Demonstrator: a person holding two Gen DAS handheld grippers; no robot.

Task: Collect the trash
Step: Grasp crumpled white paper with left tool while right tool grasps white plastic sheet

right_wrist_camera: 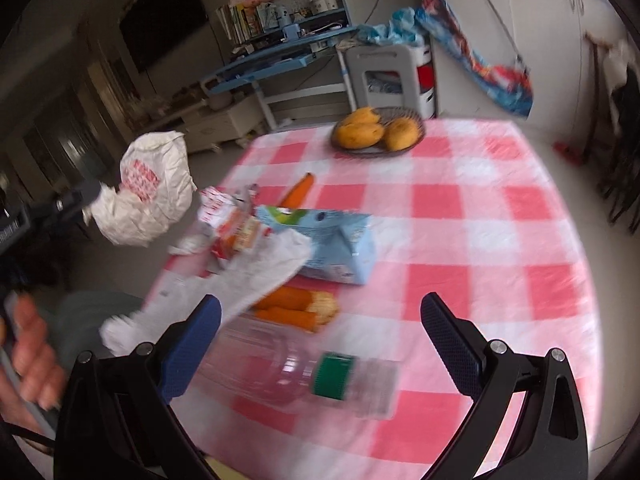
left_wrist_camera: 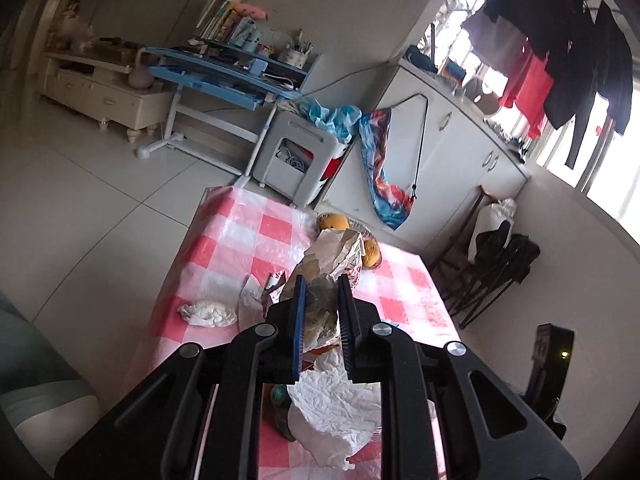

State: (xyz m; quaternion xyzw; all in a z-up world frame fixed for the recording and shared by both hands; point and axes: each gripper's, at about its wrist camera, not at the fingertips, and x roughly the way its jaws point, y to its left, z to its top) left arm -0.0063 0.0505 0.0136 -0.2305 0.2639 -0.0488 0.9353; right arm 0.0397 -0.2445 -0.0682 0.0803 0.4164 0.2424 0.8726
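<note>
Two blue-padded jaws of the left gripper stand narrow, clamped on a crumpled paper bag that rises from between the pads toward twelve o'clock, lifted clear of the checked tablecloth. In the right wrist view the same bag, white with red print, hangs at nine o'clock beyond the table's edge, pinched at its neck by the left gripper.

The right gripper has its jaws spread wide with nothing pressed between them. Just ahead of it, low between the pads, a clear plastic bottle with a green label lies on its side. Farther toward twelve o'clock come pieces of carrot and corn cob, partly under a white paper sheet that reaches the left pad. Beyond those sit a flattened light blue carton and small red-and-white wrappers. Farthest, at twelve o'clock, a dish of mangoes stands near the table's far edge.
</note>
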